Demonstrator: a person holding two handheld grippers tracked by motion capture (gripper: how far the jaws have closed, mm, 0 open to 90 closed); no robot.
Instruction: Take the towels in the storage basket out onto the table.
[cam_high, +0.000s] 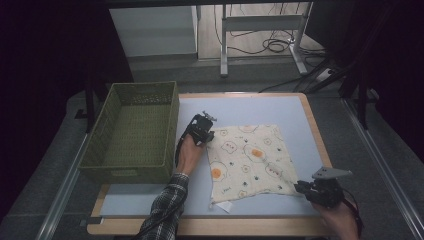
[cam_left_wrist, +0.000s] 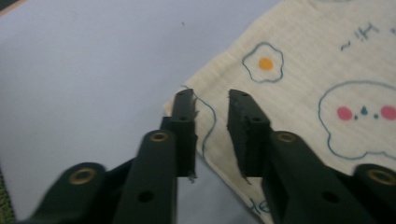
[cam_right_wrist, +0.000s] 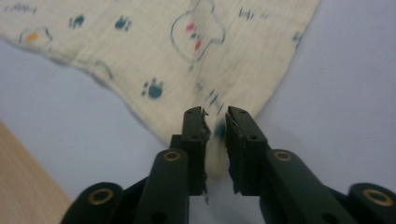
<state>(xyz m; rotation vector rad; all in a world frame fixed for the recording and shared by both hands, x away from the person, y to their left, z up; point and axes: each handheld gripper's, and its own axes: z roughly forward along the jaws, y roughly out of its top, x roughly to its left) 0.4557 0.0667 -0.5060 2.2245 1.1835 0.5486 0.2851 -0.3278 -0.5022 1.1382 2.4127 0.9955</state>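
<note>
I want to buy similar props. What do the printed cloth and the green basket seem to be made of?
The printed cloth looks like thin woven cotton or muslin, matte cream: the left gripper view shows fine ribbed threads and a loose thread at its corner. The green basket looks like woven wicker, paper cord or plastic, matte olive: its walls show a tight, even plaited texture. Which fibre it is cannot be told.

Table (cam_high: 300, 107), printed cloth (cam_high: 250, 162), green basket (cam_high: 135, 132)
</note>
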